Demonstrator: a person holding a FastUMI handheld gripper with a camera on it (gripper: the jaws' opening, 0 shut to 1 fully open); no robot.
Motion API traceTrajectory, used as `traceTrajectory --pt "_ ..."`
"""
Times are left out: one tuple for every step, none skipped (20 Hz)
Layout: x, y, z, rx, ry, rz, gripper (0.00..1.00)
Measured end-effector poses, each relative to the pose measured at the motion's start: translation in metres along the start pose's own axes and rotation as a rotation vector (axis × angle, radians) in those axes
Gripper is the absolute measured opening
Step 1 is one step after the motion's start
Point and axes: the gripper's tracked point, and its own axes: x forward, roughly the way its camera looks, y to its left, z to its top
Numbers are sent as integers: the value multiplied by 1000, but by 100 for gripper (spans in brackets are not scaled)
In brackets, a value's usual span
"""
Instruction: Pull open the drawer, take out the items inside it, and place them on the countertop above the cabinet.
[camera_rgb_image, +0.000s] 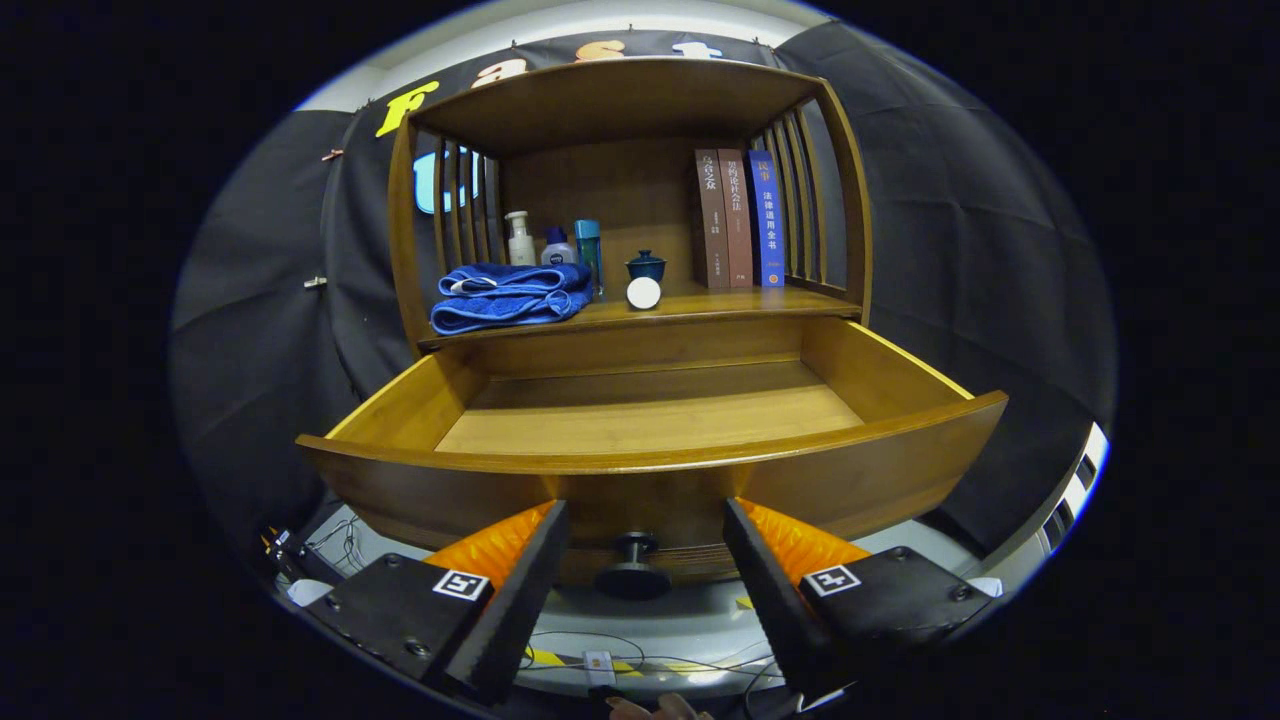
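The claw (645, 560) is released, fingers spread either side of the dark round knob (630, 570) on the pulled-out brown wooden drawer (650, 480); a folded blue towel (510, 297) lies at 11 o'clock beyond.

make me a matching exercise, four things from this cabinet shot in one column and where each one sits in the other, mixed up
Things
1. blue towel
2. books
3. drawer knob
4. white round lid

Places
A. standing upright at the right end of the countertop
B. between the open gripper's fingers, touching neither
C. folded at the left end of the countertop, in front of the bottles
D. at the countertop's front edge, just before the small dark blue lidded cup

Pairs: 1-C, 2-A, 3-B, 4-D
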Motion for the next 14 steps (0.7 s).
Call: traceTrajectory --pt "0 0 0 3 -3 -3 98" --pt "2 1 1 1 -5 -7 98" --pt "5 1 3 -2 -11 -9 99" --pt "8 1 5 -3 -11 -8 99" --pt "13 2 7 -1 -12 -4 99" --pt "19 3 10 3 -10 -1 98" --pt "26 2 14 4 -9 2 98" --pt "33 1 17 5 -9 4 98" --pt "41 2 21 6 -10 5 98" --pt "50 2 25 7 -12 7 98" --pt "58 3 32 10 -24 9 99" --pt "67 4 39 12 -41 9 99" --pt "74 5 36 14 -17 11 98" --pt "81 4 44 22 -26 12 98"
